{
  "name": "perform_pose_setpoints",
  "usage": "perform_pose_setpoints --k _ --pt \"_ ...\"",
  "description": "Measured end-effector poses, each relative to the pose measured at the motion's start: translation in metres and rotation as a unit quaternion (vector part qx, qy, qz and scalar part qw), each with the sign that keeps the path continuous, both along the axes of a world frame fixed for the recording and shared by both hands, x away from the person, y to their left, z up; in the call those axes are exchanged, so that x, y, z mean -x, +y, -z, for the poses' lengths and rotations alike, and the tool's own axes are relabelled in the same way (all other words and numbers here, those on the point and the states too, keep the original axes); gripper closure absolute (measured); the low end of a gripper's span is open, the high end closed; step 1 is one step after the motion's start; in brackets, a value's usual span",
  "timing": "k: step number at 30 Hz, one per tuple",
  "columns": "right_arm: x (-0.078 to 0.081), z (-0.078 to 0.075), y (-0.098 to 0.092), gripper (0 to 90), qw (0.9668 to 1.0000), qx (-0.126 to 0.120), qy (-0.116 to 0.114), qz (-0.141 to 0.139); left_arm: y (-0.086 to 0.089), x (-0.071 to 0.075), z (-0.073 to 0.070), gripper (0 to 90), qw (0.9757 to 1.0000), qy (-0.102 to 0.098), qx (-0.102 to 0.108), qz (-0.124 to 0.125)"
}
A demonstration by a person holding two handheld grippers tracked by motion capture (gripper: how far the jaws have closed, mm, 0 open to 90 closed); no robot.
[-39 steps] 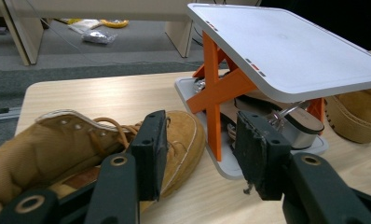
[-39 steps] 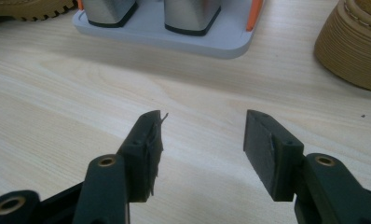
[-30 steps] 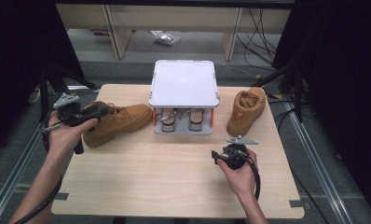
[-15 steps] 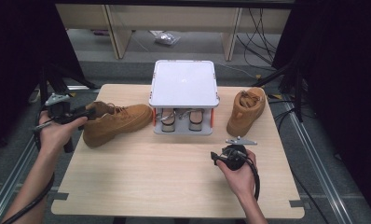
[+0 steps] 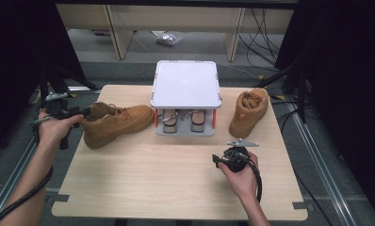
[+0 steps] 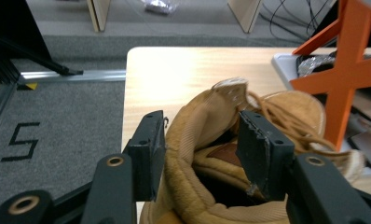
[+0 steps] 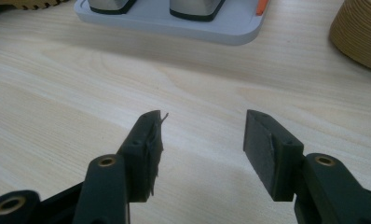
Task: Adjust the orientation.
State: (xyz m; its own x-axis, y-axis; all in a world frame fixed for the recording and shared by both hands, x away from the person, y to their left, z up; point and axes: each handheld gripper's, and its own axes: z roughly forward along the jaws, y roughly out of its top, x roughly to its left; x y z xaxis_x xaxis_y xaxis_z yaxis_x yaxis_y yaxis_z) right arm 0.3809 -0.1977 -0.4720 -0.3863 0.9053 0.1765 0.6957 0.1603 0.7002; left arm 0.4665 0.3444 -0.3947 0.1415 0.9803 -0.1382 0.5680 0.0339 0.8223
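Note:
A tan boot [image 5: 119, 123] lies on its side at the table's left, heel toward my left gripper [image 5: 84, 113]. In the left gripper view my left gripper [image 6: 200, 140] straddles the boot's padded heel collar [image 6: 188, 186]: one jaw stands outside it, the other inside the opening. Its jaws have just been opening, the collar is still between them, and the pads do not squeeze it. A second tan boot [image 5: 249, 112] lies at the right, toe toward me. My right gripper [image 5: 218, 160] rests low over bare wood near the front right, open and empty [image 7: 202, 128].
A white-topped rack [image 5: 185, 84] with orange posts [image 6: 346, 70] stands at the table's middle back, with two shoes [image 5: 181, 120] on its lower tray [image 7: 174, 23]. The wooden table [image 5: 152, 188] ends close to my left hand. Cables and dark stands flank both sides.
My left hand has drawn back to the left toward the table's edge, from over the boot's ankle to its heel. The boot and my right gripper have stayed put.

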Motion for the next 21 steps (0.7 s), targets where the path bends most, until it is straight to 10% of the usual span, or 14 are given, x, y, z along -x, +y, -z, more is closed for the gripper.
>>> perform_pose_setpoints --k 21 --pt "-0.001 0.005 0.0 47.6 1.0 0.0 0.01 0.001 0.005 -0.022 0.016 62.2 0.997 0.056 -0.044 0.029"
